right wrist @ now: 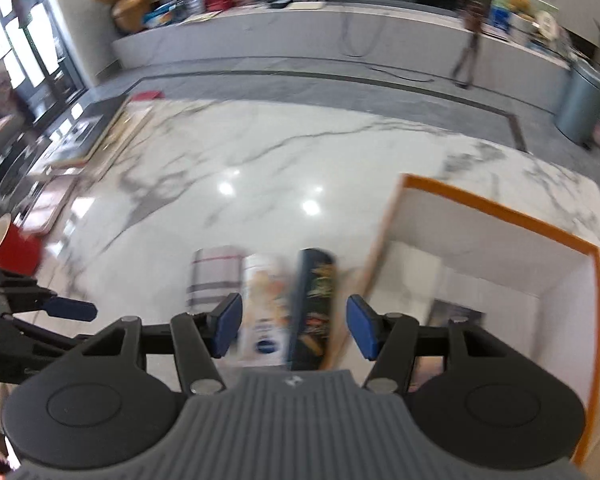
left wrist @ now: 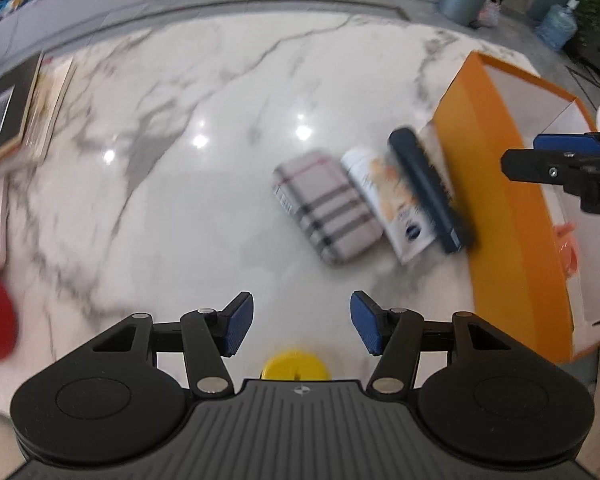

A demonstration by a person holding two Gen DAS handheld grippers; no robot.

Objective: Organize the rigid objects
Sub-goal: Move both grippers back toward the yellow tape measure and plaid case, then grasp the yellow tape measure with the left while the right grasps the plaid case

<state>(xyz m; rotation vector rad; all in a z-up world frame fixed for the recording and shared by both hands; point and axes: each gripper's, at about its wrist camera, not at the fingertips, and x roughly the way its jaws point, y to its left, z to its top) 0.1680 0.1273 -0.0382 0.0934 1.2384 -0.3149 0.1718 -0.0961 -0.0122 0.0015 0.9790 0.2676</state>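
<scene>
**Both claws apart above three boxes beside the orange box**

My left claw (left wrist: 302, 322) hangs over the marble counter (left wrist: 188, 92) with its blue pads (left wrist: 239, 326) spread wide and nothing between them. A yellow cap (left wrist: 294, 365) peeks out just under it at 6 o'clock. From that claw, three flat boxes lie side by side at 1 o'clock: a plaid box (left wrist: 326, 208), a white box (left wrist: 390, 204) touching it, then a dark blue box (left wrist: 428, 190) leaning against the outer wall of the orange box (left wrist: 496, 200).

My right claw (right wrist: 294, 326) is also spread, gripping nothing, and hovers over the white box (right wrist: 264, 300) and the dark blue box (right wrist: 315, 308), with the plaid box (right wrist: 214, 276) at 11 o'clock. The orange box (right wrist: 500, 210) stands open at 2 o'clock, white inside. A red cup (right wrist: 14, 250) sits far off at 9 o'clock. Both views are blurred.
</scene>
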